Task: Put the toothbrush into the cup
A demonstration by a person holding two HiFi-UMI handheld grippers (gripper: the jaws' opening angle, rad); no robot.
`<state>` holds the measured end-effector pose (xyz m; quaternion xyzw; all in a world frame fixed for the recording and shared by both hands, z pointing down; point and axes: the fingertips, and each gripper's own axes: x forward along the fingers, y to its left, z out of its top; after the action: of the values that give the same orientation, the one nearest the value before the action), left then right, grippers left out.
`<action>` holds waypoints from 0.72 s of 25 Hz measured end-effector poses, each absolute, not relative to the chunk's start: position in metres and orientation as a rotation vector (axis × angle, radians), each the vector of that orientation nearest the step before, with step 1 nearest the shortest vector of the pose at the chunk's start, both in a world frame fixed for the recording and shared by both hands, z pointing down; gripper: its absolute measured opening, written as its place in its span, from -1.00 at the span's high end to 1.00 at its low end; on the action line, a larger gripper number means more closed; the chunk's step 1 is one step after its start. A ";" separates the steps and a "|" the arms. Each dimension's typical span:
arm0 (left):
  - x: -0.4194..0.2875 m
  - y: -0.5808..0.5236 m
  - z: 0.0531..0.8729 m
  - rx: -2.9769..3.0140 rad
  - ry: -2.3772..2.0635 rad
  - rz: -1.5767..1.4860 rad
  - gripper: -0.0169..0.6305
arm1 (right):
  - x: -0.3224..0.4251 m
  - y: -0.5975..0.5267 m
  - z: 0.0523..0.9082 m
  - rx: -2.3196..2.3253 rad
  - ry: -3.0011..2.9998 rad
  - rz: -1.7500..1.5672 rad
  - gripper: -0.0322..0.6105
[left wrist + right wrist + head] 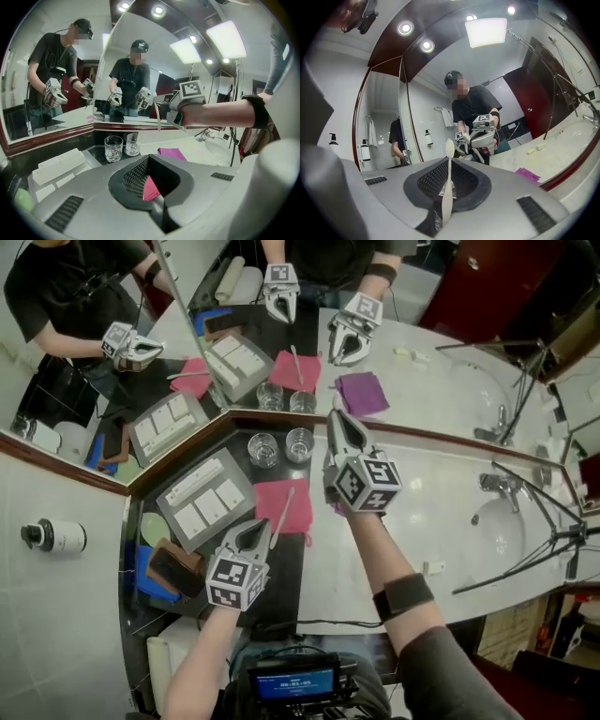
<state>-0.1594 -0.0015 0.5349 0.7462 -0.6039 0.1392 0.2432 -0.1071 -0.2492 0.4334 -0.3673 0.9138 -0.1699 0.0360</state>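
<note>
while a white bottle [52, 536] sits on the wall at the far left, a grey tray [202, 495] lies on the dark counter [286, 589] beside it. next comes the left gripper [257, 533]. its jaws are pressed together with nothing in them, and it hangs low over the near edge of a pink cloth [298, 512]. a thin white stick [282, 512] lies on that cloth, just past the tips. behind the cloth, by the mirror, stand two glass cups [263, 449], side by side and empty. to the right of them the right gripper [336, 423] is up in the air. its jaws pinch the toothbrush [449, 154] near the bottom of its handle, so the brush end sticks out past the tips. the toothbrush is not in a cup; it is near the cups and higher than them. a purple cloth [171, 153] lies on the pale counter under this arm. farther right are the tap [497, 482] and the sink [514, 526].
</note>
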 end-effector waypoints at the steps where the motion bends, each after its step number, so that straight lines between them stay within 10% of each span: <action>1: -0.161 -0.001 0.536 2.038 -1.652 0.377 0.95 | -0.113 -0.250 0.435 -1.116 2.806 -0.520 0.78; 18: -0.195 0.011 0.558 2.010 -1.676 0.354 0.95 | -0.182 -0.258 0.476 -1.041 2.842 -0.471 0.78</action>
<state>-0.1951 0.0115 0.5576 0.7373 -0.6150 0.1297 0.2477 -0.1822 -0.2579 0.4765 -0.3394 0.9272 -0.1537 0.0392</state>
